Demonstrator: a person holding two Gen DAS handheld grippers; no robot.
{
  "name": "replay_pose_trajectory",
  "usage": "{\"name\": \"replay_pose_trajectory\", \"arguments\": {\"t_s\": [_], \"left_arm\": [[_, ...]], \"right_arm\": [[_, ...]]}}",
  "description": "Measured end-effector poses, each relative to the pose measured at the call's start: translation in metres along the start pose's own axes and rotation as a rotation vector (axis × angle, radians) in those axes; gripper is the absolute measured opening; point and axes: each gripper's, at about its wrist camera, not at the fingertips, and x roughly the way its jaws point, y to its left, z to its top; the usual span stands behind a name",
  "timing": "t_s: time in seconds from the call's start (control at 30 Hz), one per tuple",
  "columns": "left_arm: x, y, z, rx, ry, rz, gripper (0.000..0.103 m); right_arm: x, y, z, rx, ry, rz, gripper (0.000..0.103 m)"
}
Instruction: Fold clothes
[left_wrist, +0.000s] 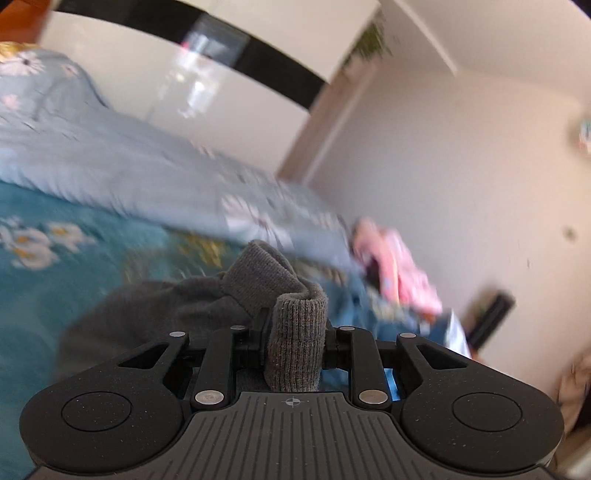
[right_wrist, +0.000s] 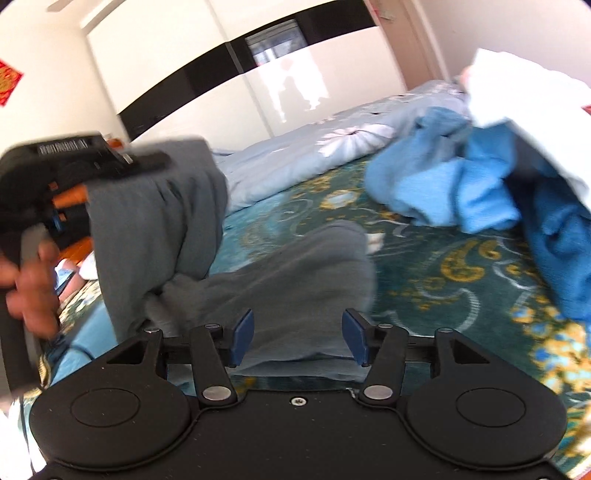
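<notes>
Fabric fills both views, and no container shows in either; the clothes lie loose on a bed (right_wrist: 424, 266) whose cover is teal with gold and white flowers; a pale blue quilt (right_wrist: 295, 158) printed with white daisies is bunched along its far side. The grey garment (right_wrist: 295, 280) is a soft, thick knit, dark grey, with a ribbed cuff (left_wrist: 299, 332); part of it is spread over the bed cover just ahead of the right gripper (right_wrist: 298, 338), and part hangs in a long fold from the left gripper (right_wrist: 99, 162), which is raised at the left of the right wrist view with a person's hand (right_wrist: 29, 280) on its handle. In the left wrist view that gripper's fingers are closed on the ribbed cuff, which stands doubled between them and drapes back over the front of the gripper body. The right gripper's blue fingers (right_wrist: 243, 341) stand apart with grey cloth lying between and beneath them, the pads not pressing it. A heap of blue clothes (right_wrist: 461, 184) sits at the bed's right side, with white cloth (right_wrist: 517, 96) over it; pink cloth (left_wrist: 391, 266) lies at the far edge in the left view, which is blurred.
</notes>
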Motion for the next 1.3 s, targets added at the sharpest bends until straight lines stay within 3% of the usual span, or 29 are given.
{"name": "replay_pose_trajectory", "arguments": {"t_s": [0.17, 0.3, 0.37, 0.43, 0.6, 0.63, 0.93, 1.03, 1.17, 1.2, 1.27, 1.3], "left_arm": [[0.039, 0.005, -0.045, 0.059, 0.156, 0.030, 0.020], [0.037, 0.000, -0.058, 0.122, 0.196, 0.029, 0.022], [0.026, -0.008, -0.057, 0.136, 0.205, -0.008, 0.047], [0.013, -0.009, -0.051, 0.097, 0.198, -0.046, 0.060], [-0.041, 0.002, -0.037, -0.008, 0.112, -0.079, 0.076], [-0.054, 0.008, -0.036, -0.035, 0.091, -0.069, 0.081], [-0.142, 0.100, -0.037, -0.290, 0.001, 0.209, 0.080], [-0.159, 0.123, -0.035, -0.358, -0.029, 0.264, 0.080], [-0.168, 0.135, -0.031, -0.388, -0.045, 0.276, 0.080], [-0.169, 0.136, -0.030, -0.389, -0.045, 0.275, 0.080], [-0.167, 0.137, -0.030, -0.389, -0.043, 0.270, 0.080], [-0.165, 0.137, -0.030, -0.389, -0.039, 0.267, 0.080]], "right_arm": [[-0.007, -0.018, -0.003, 0.052, -0.012, -0.027, 0.054], [-0.008, -0.025, -0.002, 0.073, -0.033, -0.034, 0.054], [-0.007, -0.028, 0.000, 0.086, -0.040, -0.038, 0.054], [-0.006, -0.027, 0.002, 0.091, -0.048, -0.037, 0.054], [-0.007, -0.020, 0.005, 0.087, -0.060, -0.023, 0.055], [-0.007, -0.018, 0.006, 0.083, -0.058, -0.012, 0.056], [0.030, 0.010, 0.011, 0.058, 0.006, 0.110, 0.057], [0.052, 0.010, 0.019, 0.119, 0.021, 0.138, 0.057], [0.078, 0.003, 0.026, 0.242, 0.047, 0.162, 0.057], [0.082, 0.003, 0.027, 0.262, 0.054, 0.162, 0.055], [0.084, 0.004, 0.029, 0.282, 0.057, 0.162, 0.037], [0.083, 0.005, 0.029, 0.286, 0.055, 0.160, 0.018]]}}
